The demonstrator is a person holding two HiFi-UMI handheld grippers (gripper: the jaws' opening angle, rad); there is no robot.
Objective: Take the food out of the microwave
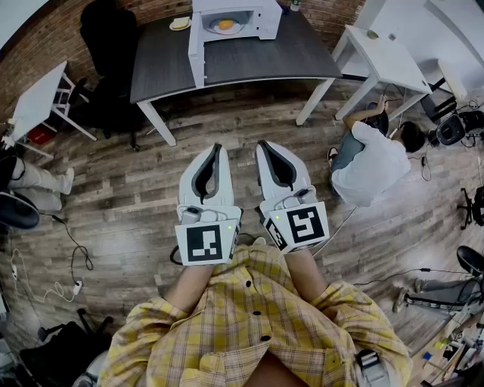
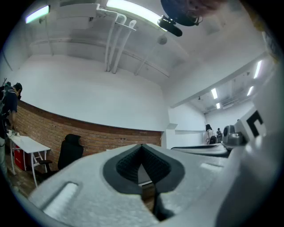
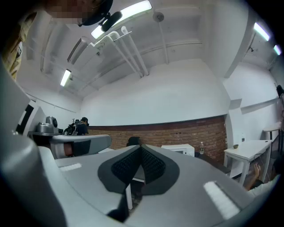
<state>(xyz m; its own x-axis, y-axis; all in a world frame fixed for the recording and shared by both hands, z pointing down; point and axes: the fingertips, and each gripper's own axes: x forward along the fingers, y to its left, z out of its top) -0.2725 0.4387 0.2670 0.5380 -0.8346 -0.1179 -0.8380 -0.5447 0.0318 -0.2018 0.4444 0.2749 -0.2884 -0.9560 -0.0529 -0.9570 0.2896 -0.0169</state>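
Right up close, the yellow checked shirt [image 1: 249,317], and out in front of it both tools are held side by side, about level. The left gripper [image 1: 218,147] has its jaws pressed together with nothing between them, and the right gripper [image 1: 263,143] is the same, closed up and empty. Below them is wooden floor [image 1: 151,196], with a loose cable [image 1: 76,249] trailing off to the left and a person crouched [image 1: 370,162] off to the right by a white side table [image 1: 386,64]. Further on stands the dark table [image 1: 249,64], well apart from the grippers, and on it the microwave [image 1: 253,15] with its door [image 1: 197,49] swung wide open. There's the food [image 1: 225,24], orange-yellow on a plate [image 1: 227,30] inside the cavity, untouched. A second small plate [image 1: 180,23] sits just left of the door. Risks, as I see them: the whole approach is ahead, so feet could catch that cable. The jaws must open before the reach, or they would shove the plate deeper. A one-sided pinch on the rim could tip the plate and slide the food off, and a careless entry could knock the door.
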